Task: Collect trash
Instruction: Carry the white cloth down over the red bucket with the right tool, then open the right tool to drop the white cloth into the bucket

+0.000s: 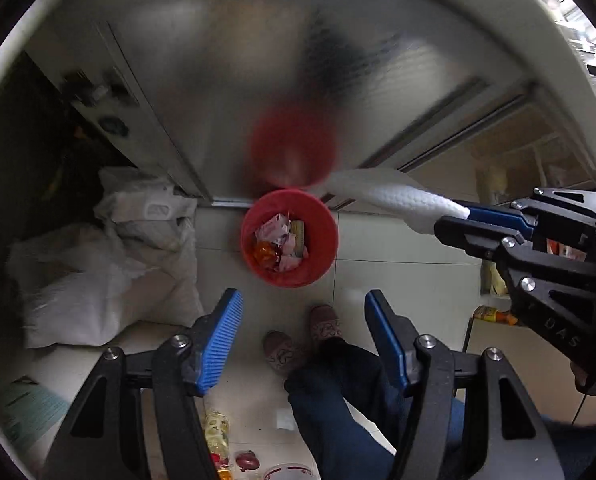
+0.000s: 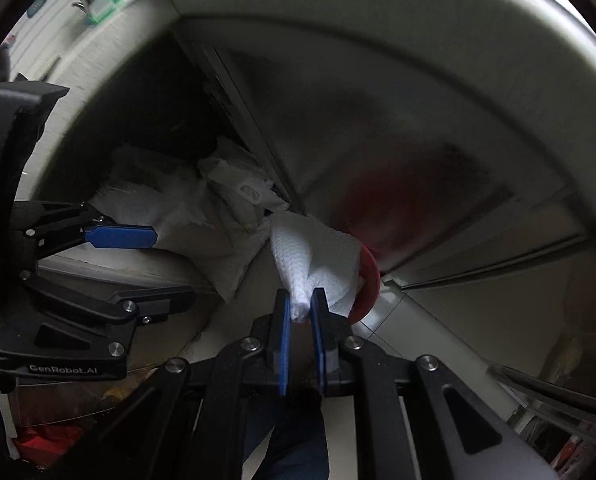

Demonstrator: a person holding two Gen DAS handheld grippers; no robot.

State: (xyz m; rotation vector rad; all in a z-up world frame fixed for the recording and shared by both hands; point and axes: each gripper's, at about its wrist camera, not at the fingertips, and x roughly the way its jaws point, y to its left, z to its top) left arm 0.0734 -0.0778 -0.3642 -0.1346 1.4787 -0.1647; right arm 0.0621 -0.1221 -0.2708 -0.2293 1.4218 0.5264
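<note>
A red waste bin (image 1: pixel 289 240) stands on the tiled floor against a metal cabinet front, with wrappers and scraps inside. My left gripper (image 1: pixel 304 312) points down at the floor just in front of the bin, open, with nothing between its blue pads. My right gripper (image 2: pixel 301 304) is shut on a crumpled white paper towel (image 2: pixel 314 256). In the left wrist view that right gripper (image 1: pixel 456 218) comes in from the right, and the paper towel (image 1: pixel 398 196) hangs beside the bin's far right rim. In the right wrist view the towel hides most of the bin (image 2: pixel 368 280).
White sacks (image 1: pixel 109 264) are piled left of the bin. A person's slippered feet (image 1: pixel 302 340) and dark trouser legs stand right below my left gripper. A bottle (image 1: pixel 217 432) and small items lie on the floor beside the legs. The metal cabinet front (image 1: pixel 257 80) rises behind the bin.
</note>
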